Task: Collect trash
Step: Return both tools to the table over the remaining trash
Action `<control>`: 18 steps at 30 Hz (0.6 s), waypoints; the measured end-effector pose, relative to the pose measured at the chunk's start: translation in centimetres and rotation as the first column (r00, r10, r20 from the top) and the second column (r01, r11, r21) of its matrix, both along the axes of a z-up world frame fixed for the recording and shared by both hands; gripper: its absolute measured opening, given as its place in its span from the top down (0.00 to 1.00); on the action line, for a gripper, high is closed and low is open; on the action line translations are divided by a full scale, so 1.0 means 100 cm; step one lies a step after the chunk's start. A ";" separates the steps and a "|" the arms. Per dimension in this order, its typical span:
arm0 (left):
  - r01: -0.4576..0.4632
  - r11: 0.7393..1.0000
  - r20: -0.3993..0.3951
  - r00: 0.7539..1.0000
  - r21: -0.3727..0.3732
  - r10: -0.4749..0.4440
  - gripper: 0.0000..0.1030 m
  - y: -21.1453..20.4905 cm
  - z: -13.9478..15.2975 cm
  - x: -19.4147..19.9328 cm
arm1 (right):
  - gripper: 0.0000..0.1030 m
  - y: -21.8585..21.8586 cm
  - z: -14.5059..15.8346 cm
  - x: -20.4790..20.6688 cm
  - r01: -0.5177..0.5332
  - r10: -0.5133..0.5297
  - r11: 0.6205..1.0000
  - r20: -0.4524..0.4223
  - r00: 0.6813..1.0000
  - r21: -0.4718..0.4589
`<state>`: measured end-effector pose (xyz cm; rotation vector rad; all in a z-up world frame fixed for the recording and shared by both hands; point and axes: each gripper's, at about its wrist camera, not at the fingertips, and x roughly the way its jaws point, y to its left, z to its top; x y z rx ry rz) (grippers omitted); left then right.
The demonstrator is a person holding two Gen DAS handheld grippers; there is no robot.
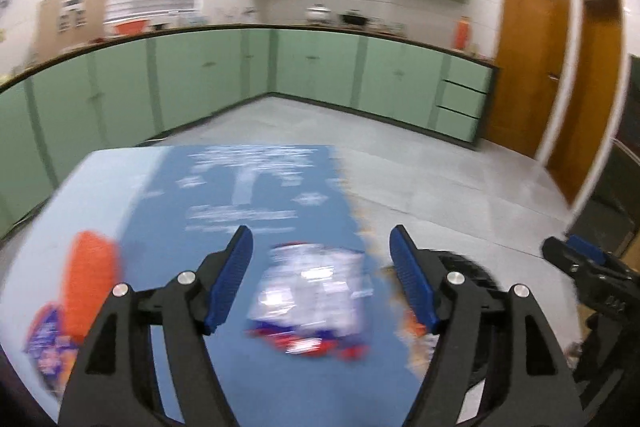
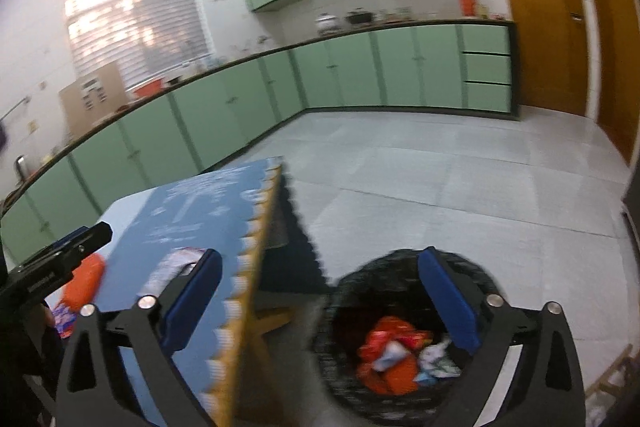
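A white, red and blue wrapper (image 1: 310,301) lies on the blue tablecloth (image 1: 256,211), right ahead of my open, empty left gripper (image 1: 322,255). An orange wrapper (image 1: 86,279) and a purple one (image 1: 48,343) lie at the table's left. My right gripper (image 2: 320,291) is open and empty above the black bin (image 2: 360,291), which holds red, orange and white trash (image 2: 400,351). The white wrapper (image 2: 176,263) and orange wrapper (image 2: 82,285) also show in the right wrist view. The left gripper (image 2: 96,233) shows at the left there.
The table's wooden edge (image 2: 256,267) with scalloped cloth trim stands just left of the bin. Green kitchen cabinets (image 1: 312,67) line the far walls. Wooden doors (image 1: 528,67) are at the right. Grey tiled floor (image 2: 440,179) lies beyond.
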<state>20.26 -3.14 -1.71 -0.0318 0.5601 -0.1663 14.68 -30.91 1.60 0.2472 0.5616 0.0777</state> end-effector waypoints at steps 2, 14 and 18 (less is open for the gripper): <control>-0.064 0.998 0.008 0.998 0.025 0.064 0.31 0.030 0.002 -0.005 | 0.06 0.034 0.000 0.007 -0.061 0.061 0.998 -0.011 0.998 -0.004; -0.299 0.951 -0.049 0.952 0.079 0.303 0.27 0.162 -0.021 -0.017 | 0.06 0.164 -0.038 0.056 -0.226 0.217 0.973 -0.154 0.964 -0.047; -0.307 0.951 -0.100 0.946 0.040 0.309 0.27 0.181 -0.037 -0.013 | 0.06 0.169 -0.049 0.069 -0.205 0.188 0.976 -0.193 0.963 -0.071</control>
